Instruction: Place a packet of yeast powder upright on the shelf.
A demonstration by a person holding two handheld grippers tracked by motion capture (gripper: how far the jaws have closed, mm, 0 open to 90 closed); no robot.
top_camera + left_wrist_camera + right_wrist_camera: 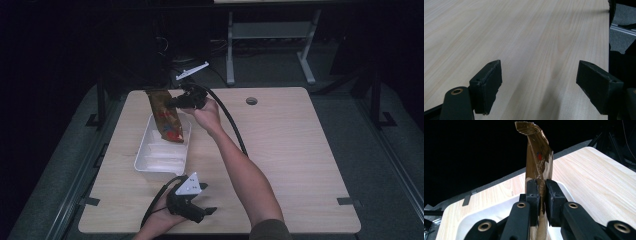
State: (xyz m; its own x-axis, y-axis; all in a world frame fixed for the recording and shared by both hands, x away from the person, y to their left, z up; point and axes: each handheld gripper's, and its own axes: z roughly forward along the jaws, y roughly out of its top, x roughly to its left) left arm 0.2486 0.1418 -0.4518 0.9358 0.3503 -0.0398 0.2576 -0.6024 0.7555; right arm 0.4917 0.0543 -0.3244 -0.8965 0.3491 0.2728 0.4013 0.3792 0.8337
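1 brown packet [165,119] pinched by right tool [172,104] over 1 white tray [150,165].

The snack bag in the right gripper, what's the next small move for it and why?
Probably lower it a little further, then open the jaws. The right gripper pinches the snack bag near its middle, and the bag's lower end already reaches into the white tray. The left gripper rests open over bare table, so it seems not needed.
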